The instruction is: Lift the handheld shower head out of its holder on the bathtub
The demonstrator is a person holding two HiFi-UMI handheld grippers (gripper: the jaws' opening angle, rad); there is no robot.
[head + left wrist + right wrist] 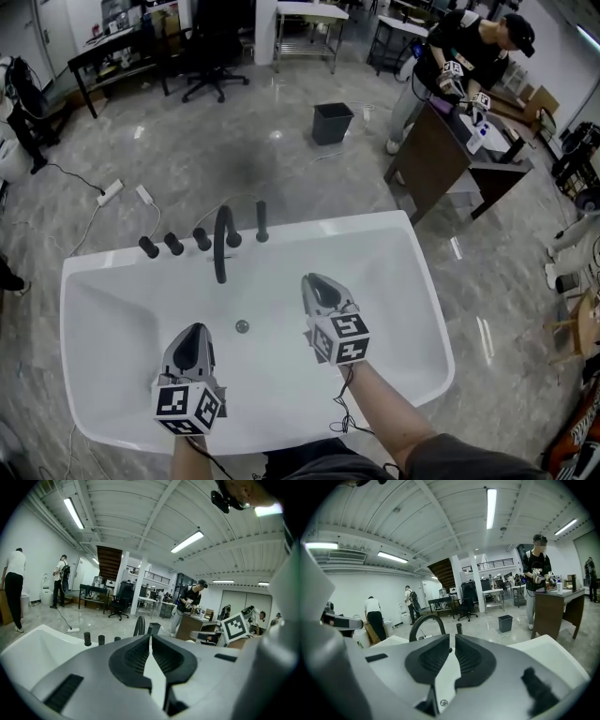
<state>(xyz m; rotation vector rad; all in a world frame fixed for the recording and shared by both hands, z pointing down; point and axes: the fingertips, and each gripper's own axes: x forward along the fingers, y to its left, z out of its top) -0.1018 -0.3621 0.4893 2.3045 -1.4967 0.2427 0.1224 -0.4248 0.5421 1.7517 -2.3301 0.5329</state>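
**Both grippers empty over tub, shower head in holder**

My left gripper (194,330) hangs over the near-left part of the white bathtub (356,225). Its jaws are pressed together with nothing between them. My right gripper (317,284) is further in, over the middle of the basin and right of the drain (242,326). Its jaws are together too, nothing pinched. Both point toward the far rim and neither touches a fixture.

The handheld shower head (262,221) stands upright in its holder on the far rim. It's a short black stick just right of the curved black spout (222,242). Three black knobs (174,244) sit in a row left of the spout.

In the right gripper view the shower head shows as a small upright post just right of the spout arch, well ahead of my jaw tips. The left gripper view shows the knobs and spout, but I can't make out the shower head there.

Beyond the tub is a glossy grey floor with a black bin (332,123), a power strip (111,192) with its cable and an office chair (214,56). A person (469,52) stands at a brown desk (441,155) at upper right.
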